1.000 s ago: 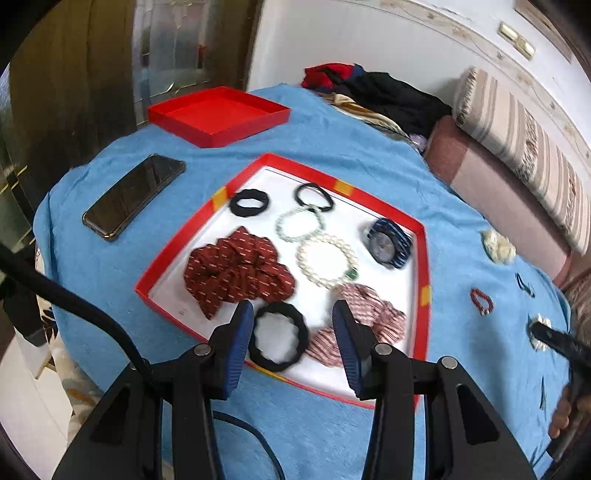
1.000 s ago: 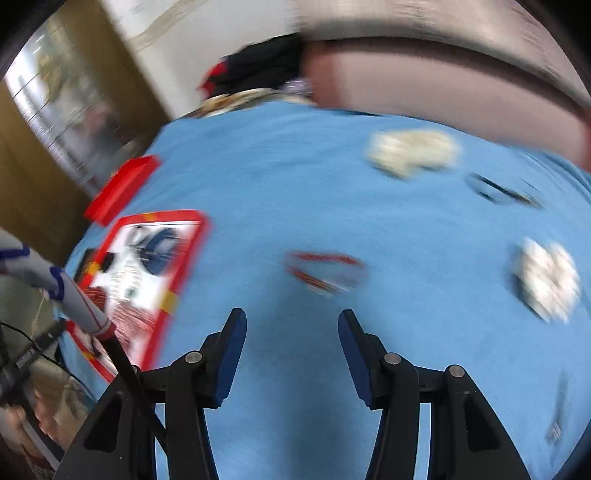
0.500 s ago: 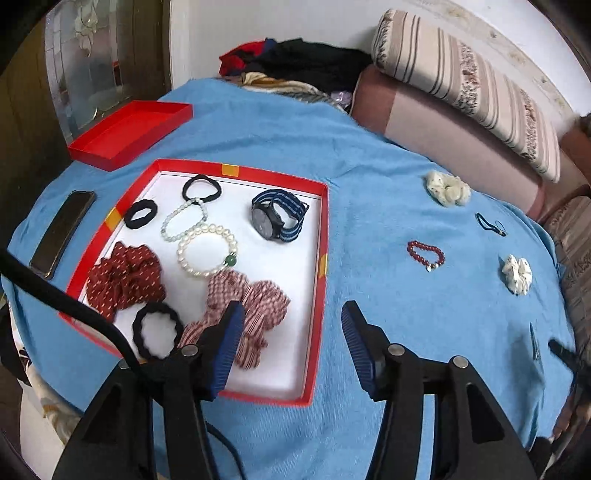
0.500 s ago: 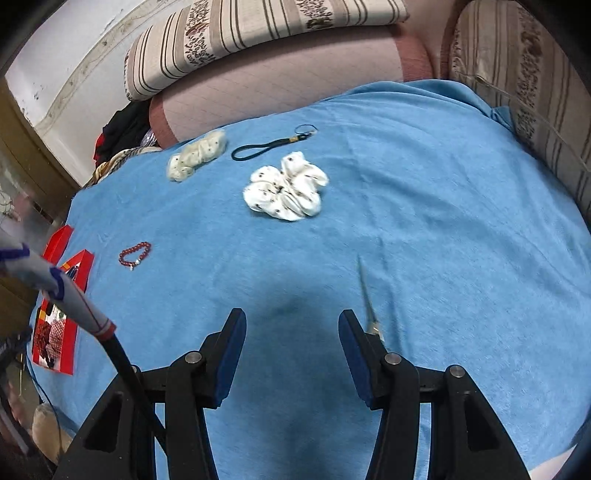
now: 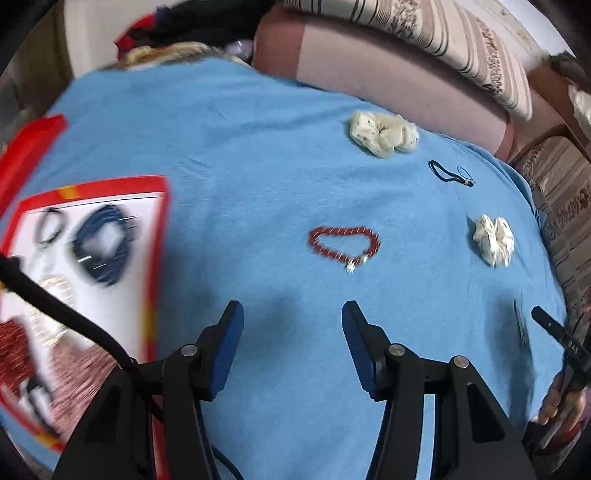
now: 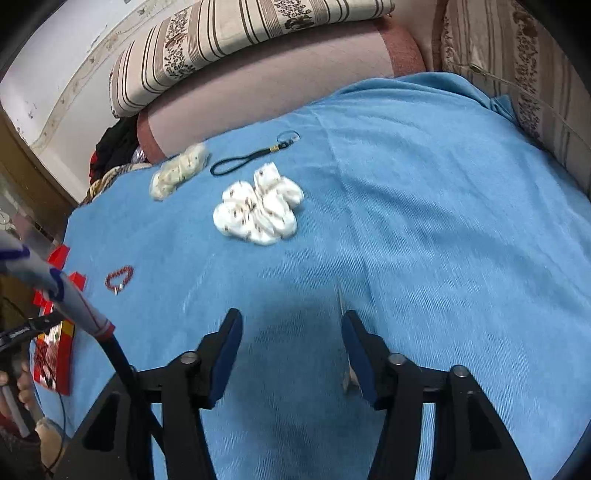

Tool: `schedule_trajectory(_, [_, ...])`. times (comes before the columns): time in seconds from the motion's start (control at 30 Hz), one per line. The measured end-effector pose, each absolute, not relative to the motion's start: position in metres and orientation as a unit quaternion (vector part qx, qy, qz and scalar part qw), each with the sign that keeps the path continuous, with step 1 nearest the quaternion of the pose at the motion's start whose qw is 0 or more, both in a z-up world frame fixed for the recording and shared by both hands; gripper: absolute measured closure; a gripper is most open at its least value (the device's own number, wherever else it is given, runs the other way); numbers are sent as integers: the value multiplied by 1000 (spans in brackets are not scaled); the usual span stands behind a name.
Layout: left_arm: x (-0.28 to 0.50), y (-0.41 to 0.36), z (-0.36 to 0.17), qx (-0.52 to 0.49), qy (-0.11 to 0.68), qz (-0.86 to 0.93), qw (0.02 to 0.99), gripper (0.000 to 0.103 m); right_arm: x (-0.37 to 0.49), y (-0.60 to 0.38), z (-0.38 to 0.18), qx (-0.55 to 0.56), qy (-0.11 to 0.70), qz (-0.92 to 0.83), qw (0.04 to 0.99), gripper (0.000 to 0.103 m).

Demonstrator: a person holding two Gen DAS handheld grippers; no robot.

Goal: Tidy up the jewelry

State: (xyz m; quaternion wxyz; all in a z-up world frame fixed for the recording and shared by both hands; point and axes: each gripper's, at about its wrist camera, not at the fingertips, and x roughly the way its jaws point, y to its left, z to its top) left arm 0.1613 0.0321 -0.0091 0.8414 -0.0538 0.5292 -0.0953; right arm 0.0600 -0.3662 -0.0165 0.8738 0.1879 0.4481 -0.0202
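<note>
R gripper open; hair clip partly hidden, blurred.

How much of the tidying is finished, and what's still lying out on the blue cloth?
Partly done: the red tray already holds a watch, bracelets and hair ties. Nothing is in hand: the left gripper and right gripper are both open and empty. Left on the cloth: a red bead bracelet, two white scrunchies, a dark cord, and a thin hair clip by the right gripper.

A striped bolster lies along a pink cushion against a scuffed white wall.
</note>
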Motion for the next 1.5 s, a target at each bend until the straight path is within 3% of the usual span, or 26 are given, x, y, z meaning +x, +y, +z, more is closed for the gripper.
schedule_trajectory(0.3, [230,-14,-50,-40,546,-117,829,49,109,-396,-5,211,418,-34,883,35])
schedule_trajectory(0.43, [231,-38,-55,13,528,-132,839,41,101,-417,7,186,415,-49,889,33])
schedule_trajectory(0.63, [227,-56,-57,40,516,-148,843,40,72,-412,-11,178,454,-26,872,32])
schedule_trajectory(0.7, [225,-58,-57,51,514,-148,843,51,62,-402,-19,171,463,-18,869,33])
schedule_trajectory(0.77, [224,-60,-56,55,518,-153,840,84,53,-389,-29,151,473,-16,868,33])
schedule_trajectory(0.9, [215,-63,-53,38,529,-178,829,92,40,-372,-45,128,492,-21,861,33])
schedule_trajectory(0.97, [210,-63,-52,29,532,-186,826,96,39,-369,-47,113,490,-32,864,36])
schedule_trajectory(1.07, [200,-64,-49,23,530,-193,826,96,39,-369,-48,93,495,-51,863,49])
schedule_trajectory(1.23, [180,-60,-35,10,521,-191,832,96,34,-370,-50,54,495,-80,864,85])
schedule_trajectory(1.3, [170,-56,-25,2,515,-192,836,96,29,-370,-46,56,491,-82,865,94])
schedule_trajectory(1.5, [136,-41,9,-24,489,-198,849,96,14,-369,-22,90,467,-58,878,95])
